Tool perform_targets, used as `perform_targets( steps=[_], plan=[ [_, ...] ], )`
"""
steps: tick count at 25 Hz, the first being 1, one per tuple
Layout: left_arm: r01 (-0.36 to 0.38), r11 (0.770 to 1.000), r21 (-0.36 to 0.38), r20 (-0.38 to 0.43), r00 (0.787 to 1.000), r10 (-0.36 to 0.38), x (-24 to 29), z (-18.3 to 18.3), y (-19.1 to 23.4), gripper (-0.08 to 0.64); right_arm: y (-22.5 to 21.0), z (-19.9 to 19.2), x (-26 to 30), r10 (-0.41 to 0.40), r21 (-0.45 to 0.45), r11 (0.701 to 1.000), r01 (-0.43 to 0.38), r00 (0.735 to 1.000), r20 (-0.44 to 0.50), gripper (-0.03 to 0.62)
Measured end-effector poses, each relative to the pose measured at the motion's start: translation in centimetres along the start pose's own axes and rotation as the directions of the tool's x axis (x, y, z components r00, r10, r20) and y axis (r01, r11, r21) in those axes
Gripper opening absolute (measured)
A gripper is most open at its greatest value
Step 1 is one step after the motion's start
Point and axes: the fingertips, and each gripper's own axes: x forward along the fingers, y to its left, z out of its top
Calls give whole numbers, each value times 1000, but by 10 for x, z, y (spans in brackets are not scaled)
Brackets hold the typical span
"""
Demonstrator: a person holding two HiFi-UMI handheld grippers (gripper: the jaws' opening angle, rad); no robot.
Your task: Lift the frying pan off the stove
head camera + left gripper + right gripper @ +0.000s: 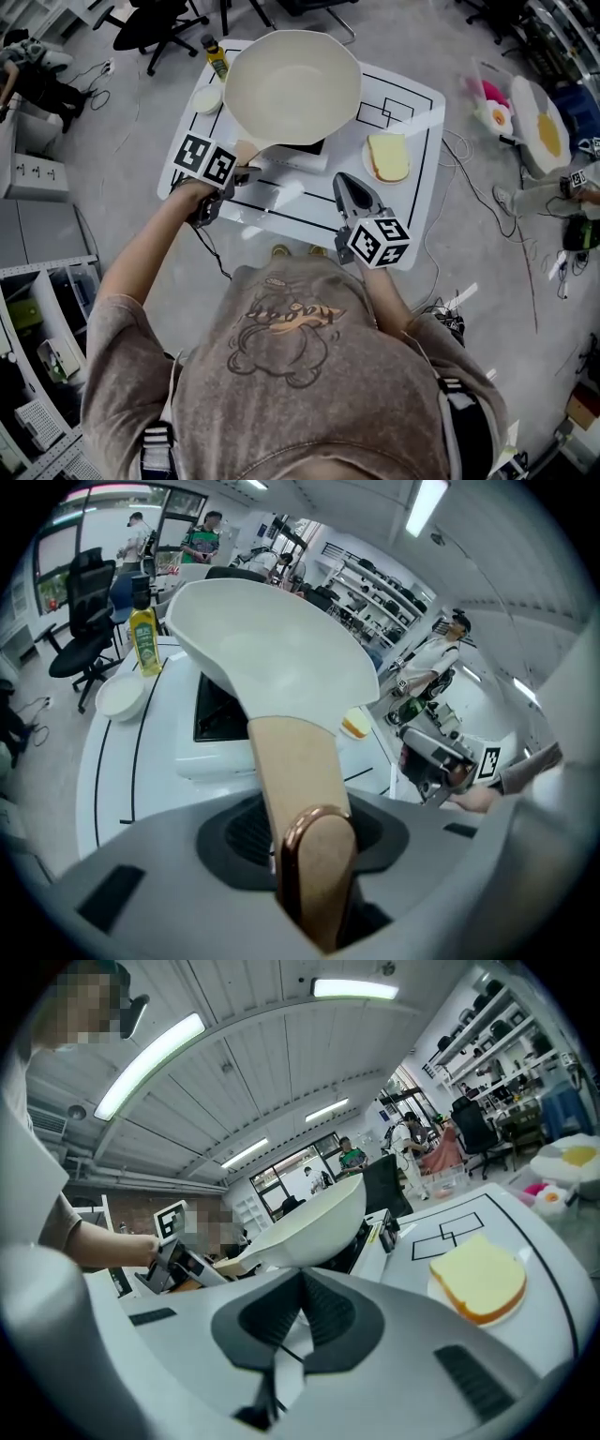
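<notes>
Left tongs (244, 172) clamp the pan (292, 86) by its handle (295, 761) — right tongs (349, 187) pressed shut, empty, bread (388, 157) just ahead on the counter (422, 183).

the frying pan (292, 86) covers most of the stove (307, 147), so the head view shows only a dark strip of it. the jaws of the left gripper (242, 174) lie hidden under its marker cube (204, 159) there. the label on the oil bottle (217, 58) is too small to read.

Head view looks steeply down; both gripper views (close, low) share the frying pan (272, 649).
</notes>
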Motion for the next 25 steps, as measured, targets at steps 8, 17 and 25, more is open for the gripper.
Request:
perform_targets(
  steps=[8,17,25],
  plan=[
    [-33,997,64,-13,999,34,9,-6,-2,106,-3,5,-6,-28,-10,1000,29,999,16,-9],
    [-61,994,86,41,998,57,9,-5,0,99,0,-2,-18,-62,-8,998,62,998,17,-9],
    [-85,994,66,63,995,81,12,-6,-4,98,-7,-2,-30,-95,-11,995,95,995,24,-9]
  ],
)
